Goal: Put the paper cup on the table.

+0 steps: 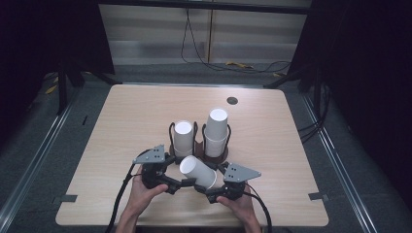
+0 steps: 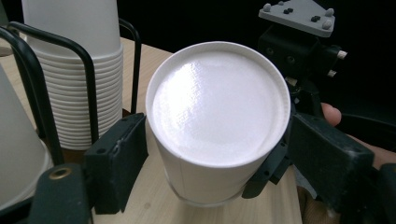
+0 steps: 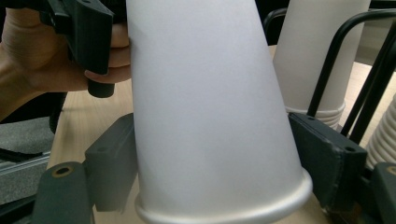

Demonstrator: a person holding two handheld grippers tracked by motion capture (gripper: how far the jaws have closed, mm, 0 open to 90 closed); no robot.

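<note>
- The left gripper [image 1: 187, 183] and the right gripper [image 1: 203, 188] are meeting at the near edge of the table [image 1: 126, 116], each in one of the person's hands, and a single white cup [image 1: 198, 172] is lying tilted between them.
- In the left gripper view, the left gripper [image 2: 212, 154] is looking at the cup's [image 2: 217, 116] closed flat bottom; its two jaws are sitting against the cup's sides, one to each side, closed in only as far as the cup's width.
- In the right gripper view, the right gripper [image 3: 217, 161] is holding the cup [image 3: 210, 107] near its rolled rim, which is lying closest to the camera; both jaws are pressing on the cup wall, part-way open.
- The person's left hand [image 3: 44, 51] is showing beyond the cup, above the right gripper's left jaw.
- Just beyond the fingers of both grippers, a dark wire rack [image 1: 199, 141] is standing with two stacks of white cups [image 1: 216, 131] in it, upside down.
- In the left gripper view, one stack [image 2: 88, 60] is rising just past the left jaw, behind the rack's black wire.
</note>
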